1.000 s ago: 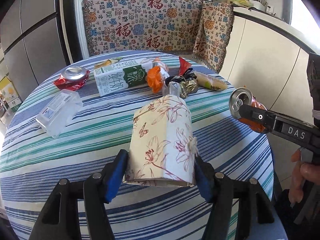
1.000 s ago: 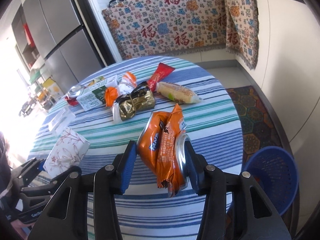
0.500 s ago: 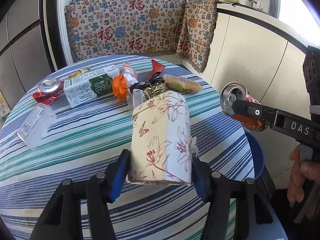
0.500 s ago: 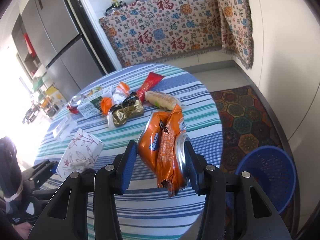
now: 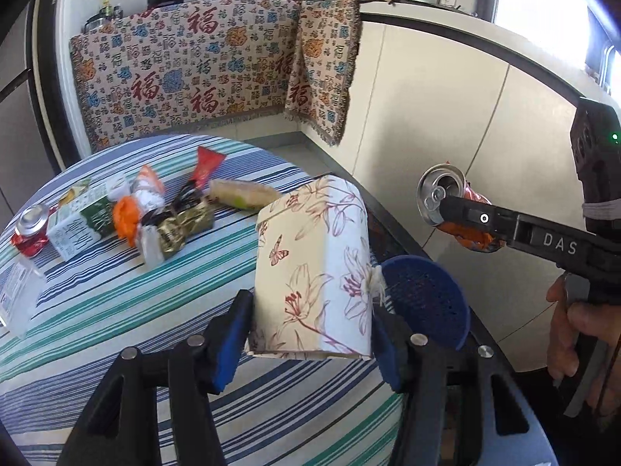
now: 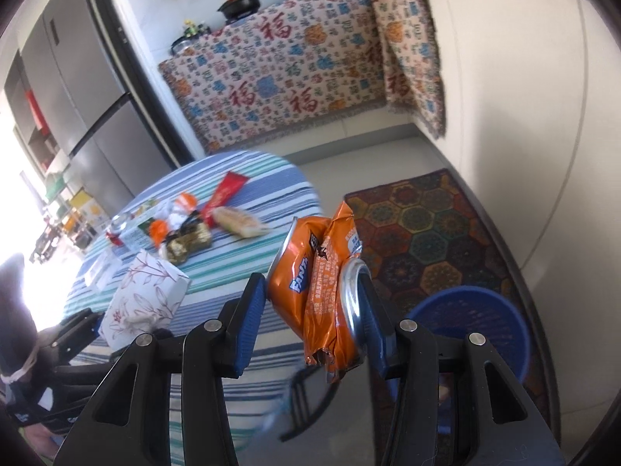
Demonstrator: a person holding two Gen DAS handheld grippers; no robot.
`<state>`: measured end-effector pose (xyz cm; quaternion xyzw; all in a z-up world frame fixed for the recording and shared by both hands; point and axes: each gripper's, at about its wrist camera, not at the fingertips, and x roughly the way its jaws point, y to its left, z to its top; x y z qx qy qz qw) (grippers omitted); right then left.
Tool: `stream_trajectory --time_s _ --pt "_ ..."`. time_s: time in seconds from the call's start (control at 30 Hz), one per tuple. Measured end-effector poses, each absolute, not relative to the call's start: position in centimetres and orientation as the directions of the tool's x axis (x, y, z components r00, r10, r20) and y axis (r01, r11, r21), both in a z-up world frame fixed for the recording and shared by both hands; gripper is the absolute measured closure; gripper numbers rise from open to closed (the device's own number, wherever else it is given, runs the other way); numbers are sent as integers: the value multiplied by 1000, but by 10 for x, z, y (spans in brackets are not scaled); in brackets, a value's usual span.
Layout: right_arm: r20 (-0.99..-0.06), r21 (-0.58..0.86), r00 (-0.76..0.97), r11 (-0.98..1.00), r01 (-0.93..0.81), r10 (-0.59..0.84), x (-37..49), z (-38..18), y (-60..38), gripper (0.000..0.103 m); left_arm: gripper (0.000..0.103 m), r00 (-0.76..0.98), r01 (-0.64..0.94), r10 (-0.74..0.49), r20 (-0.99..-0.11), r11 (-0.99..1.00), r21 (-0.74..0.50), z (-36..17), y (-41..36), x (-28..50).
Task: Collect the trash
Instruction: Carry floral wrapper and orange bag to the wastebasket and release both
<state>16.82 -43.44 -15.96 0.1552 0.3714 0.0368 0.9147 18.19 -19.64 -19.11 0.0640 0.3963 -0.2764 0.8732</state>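
My left gripper (image 5: 310,334) is shut on a floral tissue box (image 5: 314,272) and holds it above the table's right edge. My right gripper (image 6: 310,326) is shut on a crushed orange soda can (image 6: 322,291); the can also shows in the left wrist view (image 5: 446,206). A blue basket (image 6: 473,330) stands on the floor below and to the right; it also shows in the left wrist view (image 5: 427,299), just right of the tissue box. More trash lies on the striped table (image 5: 97,310): a green milk carton (image 5: 81,225), a red can (image 5: 29,229), wrappers (image 5: 182,225).
A clear plastic box (image 5: 15,291) lies at the table's left edge. A patterned rug (image 6: 427,233) covers the floor beyond the basket. White cabinets (image 5: 446,116) stand on the right, a fridge (image 6: 77,97) on the left. A black chair (image 6: 310,400) shows below the can.
Both grippers have moved right with their loads, off the table's edge toward the blue basket. The basket has come into the left wrist view.
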Motion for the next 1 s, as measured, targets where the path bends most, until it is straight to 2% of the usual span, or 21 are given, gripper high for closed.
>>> stream_trajectory --time_s 0.33,0.7,0.77,0.8,0.83,0.87,1.0 --pt "-733 327 670 924 200 115 154 -181 -536 55 44 388 669 -527 -756 725 -161 -210 -312 178" --pt "-743 461 647 833 306 173 156 -225 -600 54 42 321 714 -525 -788 681 -162 -255 -395 187" --pt "-736 485 651 816 315 187 158 -228 -606 50 35 307 719 -522 -796 675 -166 -265 -405 191" --pt "-730 495 657 808 319 188 159 -228 -610 45 34 304 719 -518 -799 675 -164 -269 -408 188" --pt "-727 496 662 805 327 179 158 -229 -612 32 34 299 718 -514 -804 677 -165 -273 -414 190" --pt "-722 497 671 801 335 167 158 -228 -615 29 34 289 717 -512 -809 676 -172 -279 -419 192" --pt "-703 488 702 795 360 113 153 -220 -623 28 32 264 712 -528 -807 671 -206 -290 -437 204"
